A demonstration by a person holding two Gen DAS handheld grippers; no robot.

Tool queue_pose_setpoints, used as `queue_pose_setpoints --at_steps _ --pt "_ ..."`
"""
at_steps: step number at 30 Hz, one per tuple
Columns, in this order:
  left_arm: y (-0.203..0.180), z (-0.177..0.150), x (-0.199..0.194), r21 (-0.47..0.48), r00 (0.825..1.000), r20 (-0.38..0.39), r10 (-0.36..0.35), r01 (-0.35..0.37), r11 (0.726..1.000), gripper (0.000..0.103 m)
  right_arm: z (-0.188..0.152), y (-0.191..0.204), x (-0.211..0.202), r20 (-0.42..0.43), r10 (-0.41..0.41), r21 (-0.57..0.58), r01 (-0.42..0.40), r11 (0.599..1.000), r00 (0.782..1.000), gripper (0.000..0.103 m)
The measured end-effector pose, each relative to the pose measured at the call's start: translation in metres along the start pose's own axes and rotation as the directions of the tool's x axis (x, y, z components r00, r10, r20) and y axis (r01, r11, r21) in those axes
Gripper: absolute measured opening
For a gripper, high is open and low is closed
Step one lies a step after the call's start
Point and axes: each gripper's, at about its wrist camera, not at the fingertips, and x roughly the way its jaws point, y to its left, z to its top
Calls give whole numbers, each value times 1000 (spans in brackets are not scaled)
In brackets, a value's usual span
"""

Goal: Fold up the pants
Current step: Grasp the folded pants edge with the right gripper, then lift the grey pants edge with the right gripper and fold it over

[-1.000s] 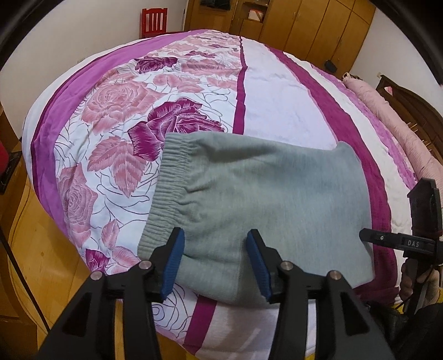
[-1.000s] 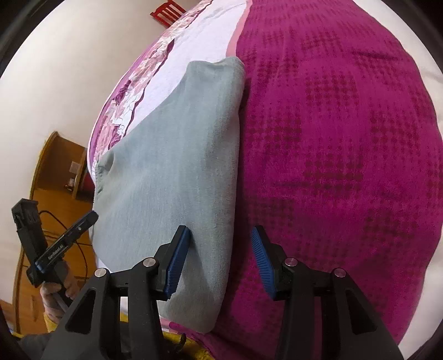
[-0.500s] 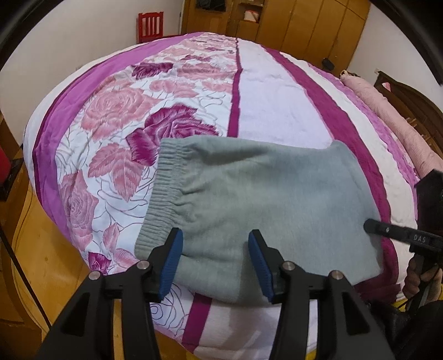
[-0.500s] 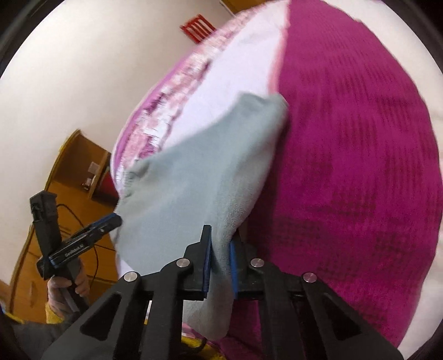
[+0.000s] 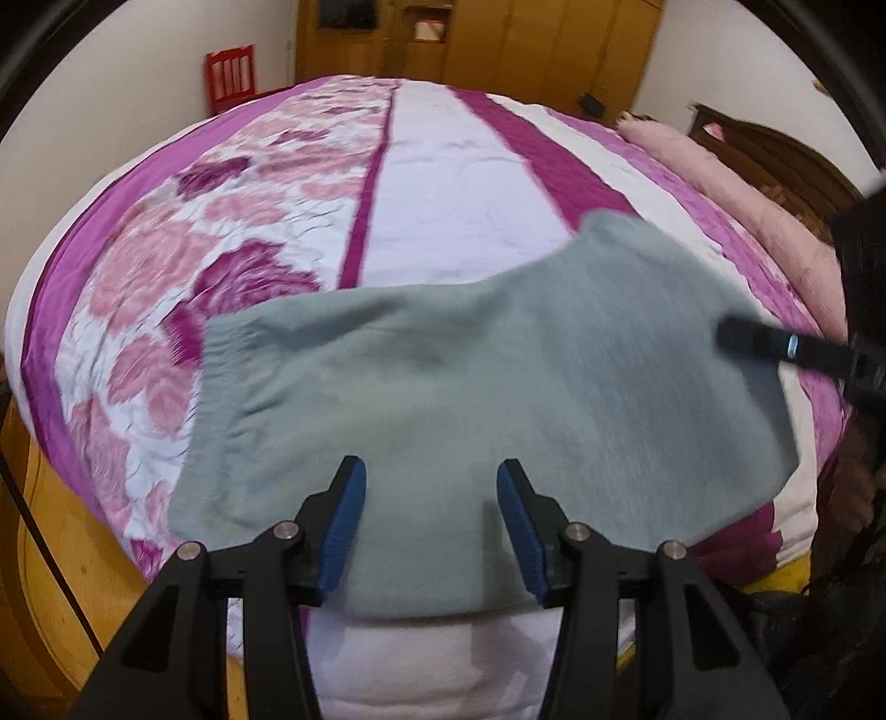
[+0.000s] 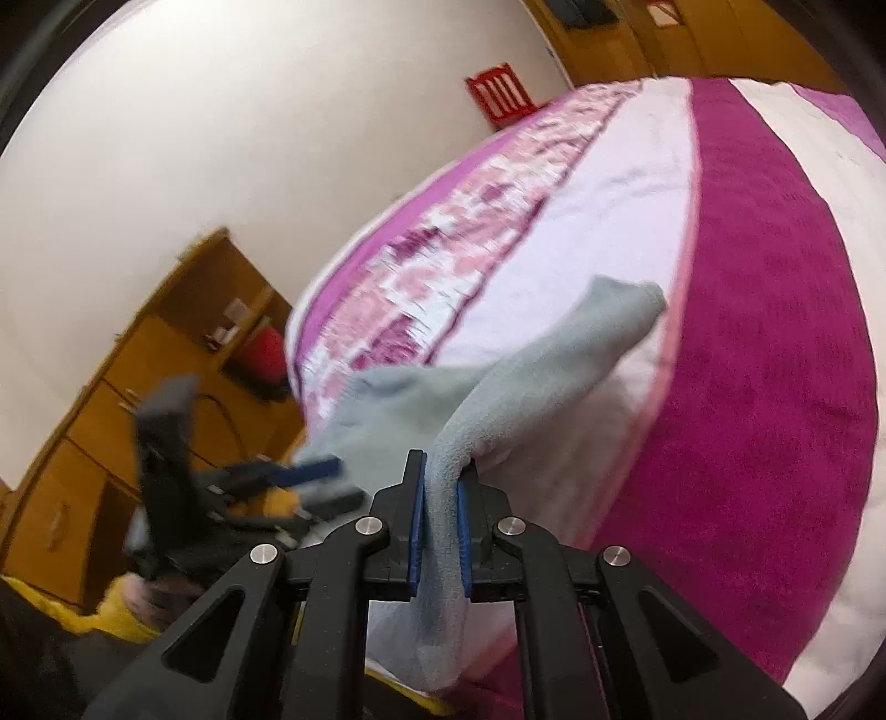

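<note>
The grey folded pants (image 5: pixel 487 387) lie near the front edge of the bed, elastic waistband to the left. My left gripper (image 5: pixel 431 526) is open just above their near edge, touching nothing. My right gripper (image 6: pixel 440 526) is shut on the pants' right edge (image 6: pixel 526 387) and lifts that end off the bed. It also shows at the right of the left wrist view (image 5: pixel 775 346). The left gripper shows blurred in the right wrist view (image 6: pixel 288 476).
The bed has a pink and magenta floral cover (image 5: pixel 277 221) and a pink bolster (image 5: pixel 720 183) by a dark headboard. Wooden wardrobes (image 5: pixel 498 44) and a red chair (image 5: pixel 231 72) stand beyond. A wooden cabinet (image 6: pixel 138 376) is beside the bed.
My right gripper closed on the pants' right edge and has lifted it up and leftward. The left gripper stayed open over the near edge.
</note>
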Motion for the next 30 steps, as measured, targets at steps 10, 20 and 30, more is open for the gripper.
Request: queue_pose_setpoints --at_steps 10,20,30 --pt "-9 -6 13 20 999 -27 -25 25 999 52 16 36 10 -28 18 -122 -21 992 999 10" --pt "28 -5 -19 -52 999 36 31 -29 998 52 35 67 29 -59 46 -210 -57 976 997 10" --pt "83 -5 -31 -161 997 26 77 -71 984 56 51 100 85 -156 87 -253 -125 959 984 10"
